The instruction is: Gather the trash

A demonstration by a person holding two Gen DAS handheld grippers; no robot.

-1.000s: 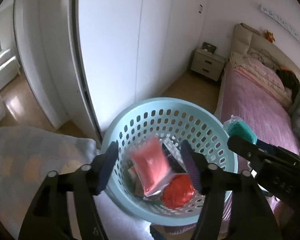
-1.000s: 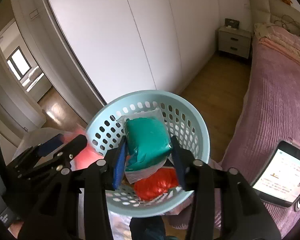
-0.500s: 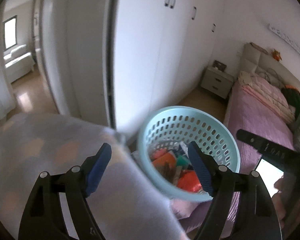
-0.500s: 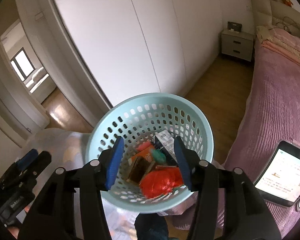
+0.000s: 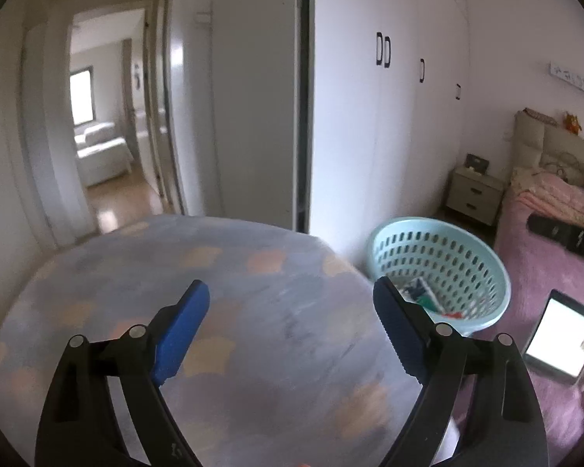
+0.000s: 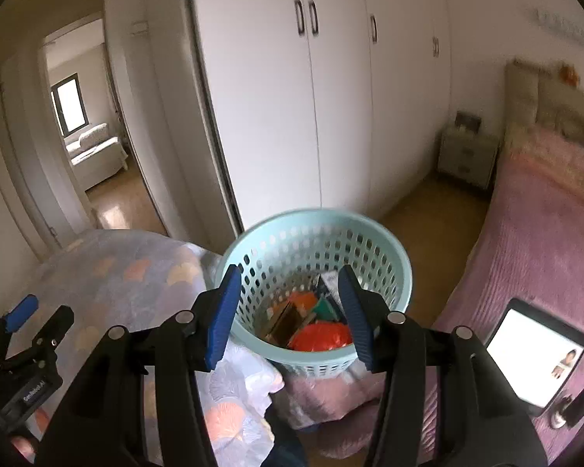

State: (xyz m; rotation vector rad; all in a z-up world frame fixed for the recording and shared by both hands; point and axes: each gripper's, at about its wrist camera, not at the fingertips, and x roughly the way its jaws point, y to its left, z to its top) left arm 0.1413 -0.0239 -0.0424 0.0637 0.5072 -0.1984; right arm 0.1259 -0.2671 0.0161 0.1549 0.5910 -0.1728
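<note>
Two empty grippers, trash already in the basket.
Left gripper and right gripper gape; the laundry basket perches at the bed edge, so a bump could tip it.

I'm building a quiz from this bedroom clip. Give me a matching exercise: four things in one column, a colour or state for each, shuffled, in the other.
Things:
1. basket
2. tablet
3. right gripper
4. bedspread

States:
A. pink
B. open, empty
C. pale blue, holds wrappers
D. screen lit, lying on the bed

Pairs: 1-C, 2-D, 3-B, 4-A
</note>
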